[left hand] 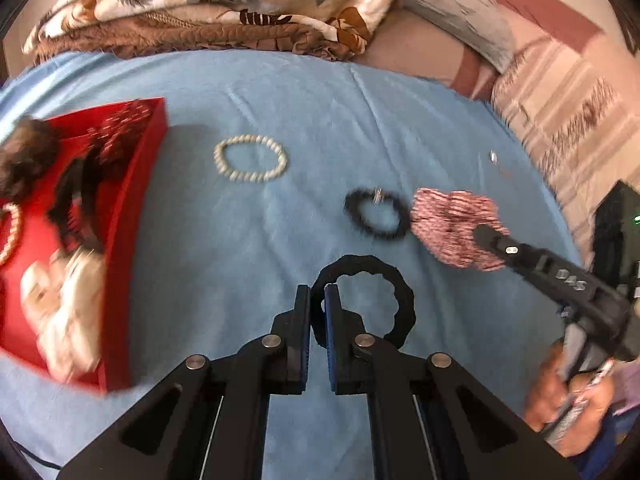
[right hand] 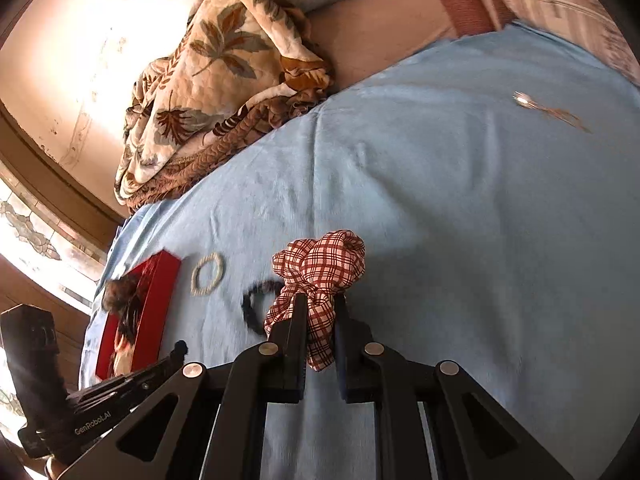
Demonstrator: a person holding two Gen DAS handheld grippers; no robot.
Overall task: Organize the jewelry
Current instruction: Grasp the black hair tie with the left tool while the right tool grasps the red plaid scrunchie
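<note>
A bed carries everything, spread with a soft pale blue blanket (left hand: 280, 92) that has a slightly napped surface. A quilted floral bedspread (left hand: 208, 4) in cream, brown and grey lies bunched along its far edge. Near the blanket's left edge sits a shallow rectangular red box (left hand: 136, 184) with stiff walls; fluffy dark and cream hair ties and a bead bracelet lie inside, blurred.

A puffy red-and-white checked fabric scrunchie (right hand: 320, 264) lies toward the blanket's right side, touching a thin fuzzy black hair tie (left hand: 376, 216). A smooth black ring-shaped hair band (left hand: 372, 292) lies at the blanket's near middle. A bracelet of small white pearl-like beads (left hand: 250, 158) lies between the box and the black ties, apart from both. A thin chain (right hand: 552, 110) lies near the far right edge.

The left gripper (left hand: 317, 312) points steeply down, its fingers clenched on the left rim of the hair band. The right gripper (right hand: 320, 320) slants down, its fingers pinched on a fold of the scrunchie. A hand (left hand: 568, 392) grips the right gripper's handle.
</note>
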